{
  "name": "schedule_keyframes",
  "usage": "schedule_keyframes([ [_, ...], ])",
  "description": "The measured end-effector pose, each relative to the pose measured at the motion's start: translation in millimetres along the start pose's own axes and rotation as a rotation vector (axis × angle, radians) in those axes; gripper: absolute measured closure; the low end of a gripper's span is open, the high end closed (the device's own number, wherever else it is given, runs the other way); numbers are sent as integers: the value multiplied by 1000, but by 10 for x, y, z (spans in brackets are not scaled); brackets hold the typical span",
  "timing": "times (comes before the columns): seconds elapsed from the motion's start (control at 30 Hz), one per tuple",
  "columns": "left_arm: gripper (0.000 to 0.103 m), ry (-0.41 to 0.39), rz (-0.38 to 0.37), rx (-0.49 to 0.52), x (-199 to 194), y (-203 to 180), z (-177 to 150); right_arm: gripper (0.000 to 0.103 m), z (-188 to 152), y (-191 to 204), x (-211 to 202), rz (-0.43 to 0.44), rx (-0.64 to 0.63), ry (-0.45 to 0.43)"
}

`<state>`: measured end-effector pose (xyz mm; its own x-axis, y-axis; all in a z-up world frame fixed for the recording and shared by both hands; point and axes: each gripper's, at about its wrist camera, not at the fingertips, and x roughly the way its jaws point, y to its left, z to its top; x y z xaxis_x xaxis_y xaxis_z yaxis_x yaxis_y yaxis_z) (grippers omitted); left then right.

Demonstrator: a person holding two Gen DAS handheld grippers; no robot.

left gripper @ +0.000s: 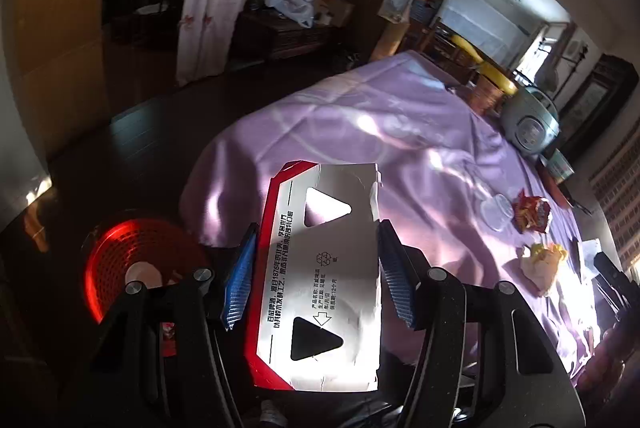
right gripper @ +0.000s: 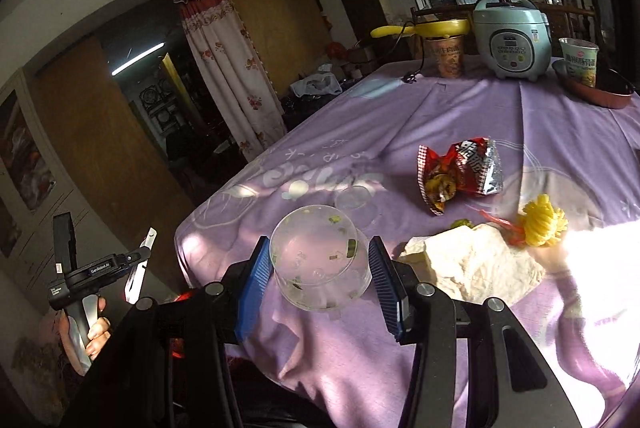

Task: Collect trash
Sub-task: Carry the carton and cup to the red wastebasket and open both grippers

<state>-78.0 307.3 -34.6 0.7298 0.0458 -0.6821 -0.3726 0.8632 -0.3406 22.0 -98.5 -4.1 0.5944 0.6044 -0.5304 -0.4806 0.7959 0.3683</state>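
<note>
Between the left gripper's (left gripper: 316,272) ribbed blue fingers (left gripper: 240,280), a flattened red-and-silver carton (left gripper: 320,280) sits clamped above a red mesh bin (left gripper: 132,260). Clenched in the right gripper (right gripper: 318,268), a clear round plastic cup (right gripper: 318,260) hangs over the counter's wrinkled purple cloth (right gripper: 460,116), near a crumpled foil snack bag (right gripper: 460,176) and wadded paper (right gripper: 472,264).

Left gripper (left gripper: 316,276) fingers (left gripper: 240,280) clamp flattened red-white carton (left gripper: 320,288) above purple-clothed bench (left gripper: 380,132) edge; red basket (left gripper: 132,260) below left.
</note>
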Motion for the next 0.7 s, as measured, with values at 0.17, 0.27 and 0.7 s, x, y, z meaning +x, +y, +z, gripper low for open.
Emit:
schedule_keyframes([
  [0.17,45,15,111,-126,12,729,-154,54,16,415,263,44,-77,63],
  [0.27,45,45,171,-168,127,1031,-218,54,5,666,439,74,-114,104],
  [0.7,23,126,167,-327,391,1806,-460,54,-211,1849,1259,183,-304,297],
])
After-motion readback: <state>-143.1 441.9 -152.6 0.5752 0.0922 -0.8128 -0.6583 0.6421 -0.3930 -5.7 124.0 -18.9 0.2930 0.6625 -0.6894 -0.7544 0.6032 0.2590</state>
